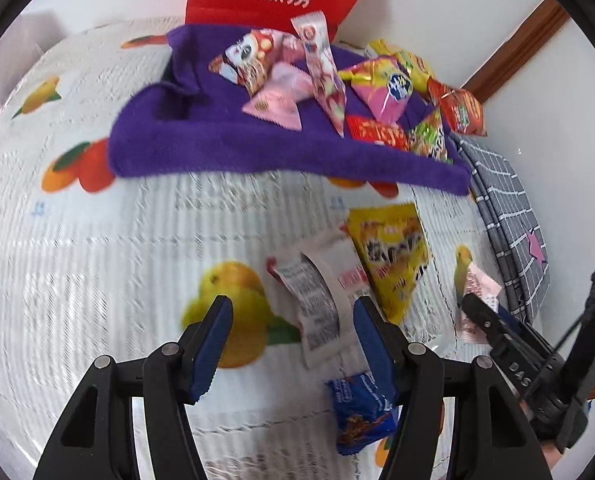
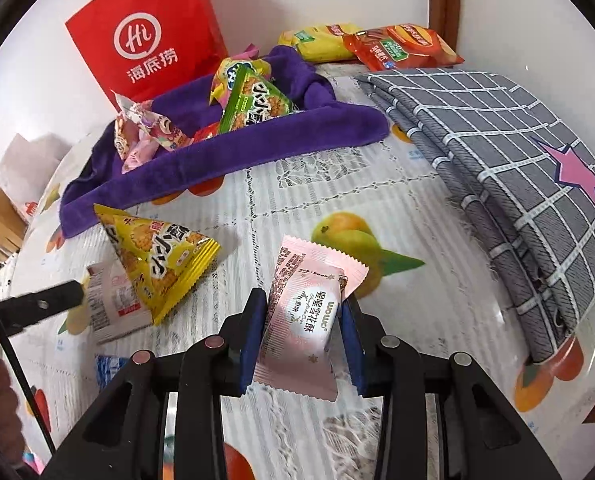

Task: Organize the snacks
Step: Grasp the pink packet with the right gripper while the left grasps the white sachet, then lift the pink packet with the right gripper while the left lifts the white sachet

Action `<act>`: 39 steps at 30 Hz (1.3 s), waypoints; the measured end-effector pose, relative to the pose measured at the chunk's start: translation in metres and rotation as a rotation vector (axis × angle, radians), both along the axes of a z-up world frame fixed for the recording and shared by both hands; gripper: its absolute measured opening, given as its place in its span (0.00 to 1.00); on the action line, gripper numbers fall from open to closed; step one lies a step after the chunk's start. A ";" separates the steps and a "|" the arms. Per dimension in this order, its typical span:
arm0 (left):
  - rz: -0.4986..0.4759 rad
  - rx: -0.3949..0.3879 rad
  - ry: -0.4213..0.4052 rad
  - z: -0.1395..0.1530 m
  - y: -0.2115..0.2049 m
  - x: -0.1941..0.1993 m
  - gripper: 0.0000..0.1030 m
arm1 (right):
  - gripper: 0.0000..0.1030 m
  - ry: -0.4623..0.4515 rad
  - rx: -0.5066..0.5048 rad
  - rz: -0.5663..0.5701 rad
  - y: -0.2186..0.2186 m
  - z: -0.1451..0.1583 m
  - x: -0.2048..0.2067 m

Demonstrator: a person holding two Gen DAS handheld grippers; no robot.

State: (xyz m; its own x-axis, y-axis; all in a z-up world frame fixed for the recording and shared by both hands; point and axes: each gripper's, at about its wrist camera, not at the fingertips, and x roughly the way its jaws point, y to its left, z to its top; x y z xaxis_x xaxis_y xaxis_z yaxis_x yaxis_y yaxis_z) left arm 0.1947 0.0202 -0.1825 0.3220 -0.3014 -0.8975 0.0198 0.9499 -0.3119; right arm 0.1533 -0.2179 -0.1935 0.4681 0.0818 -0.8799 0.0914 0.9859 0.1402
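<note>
My left gripper [image 1: 293, 316] is open above the fruit-print tablecloth [image 1: 97, 260], its jaws on either side of a white snack packet [image 1: 317, 296]. A yellow triangular snack [image 1: 393, 256] and a blue packet [image 1: 361, 412] lie beside it. My right gripper [image 2: 303, 312] is shut on a pink snack packet [image 2: 303, 320], held just over the table; it also shows at the right of the left wrist view [image 1: 477, 304]. A purple cloth [image 1: 225, 136] holds several snacks [image 1: 281, 76]. The yellow snack [image 2: 161, 260] and the white packet [image 2: 109, 304] lie at the left of the right wrist view.
A red paper bag [image 2: 149, 32] stands against the wall behind the purple cloth [image 2: 257, 140]. A folded grey checked cloth [image 2: 517, 168] lies at the right. Yellow and red snack bags [image 2: 377, 44] lie by the wall at the back.
</note>
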 end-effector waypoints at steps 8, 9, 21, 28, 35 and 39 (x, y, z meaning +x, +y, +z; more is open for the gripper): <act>0.027 0.026 0.011 -0.014 -0.030 0.004 0.63 | 0.36 0.003 0.047 -0.020 -0.023 0.002 -0.016; 0.025 0.035 0.010 -0.014 -0.034 0.005 0.63 | 0.36 0.005 0.050 -0.018 -0.025 0.002 -0.017; -0.025 0.215 -0.072 -0.019 -0.062 0.012 0.71 | 0.36 0.007 0.076 0.021 -0.028 -0.001 -0.022; -0.009 0.266 -0.064 -0.020 -0.058 0.008 0.76 | 0.36 0.007 0.095 0.029 -0.028 -0.002 -0.024; 0.000 0.318 -0.099 -0.023 -0.070 0.011 0.71 | 0.36 -0.002 0.081 0.029 -0.030 0.002 -0.027; -0.001 0.304 -0.111 -0.019 -0.068 0.013 0.50 | 0.36 -0.013 0.069 0.013 -0.035 0.009 -0.029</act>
State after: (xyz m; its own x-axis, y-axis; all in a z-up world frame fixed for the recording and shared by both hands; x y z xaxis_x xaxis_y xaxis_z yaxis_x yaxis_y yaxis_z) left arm 0.2074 -0.0477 -0.2018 0.4224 -0.0250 -0.9061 0.0387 0.9992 -0.0096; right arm 0.1246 -0.2530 -0.1847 0.4783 0.1482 -0.8656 0.0766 0.9749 0.2092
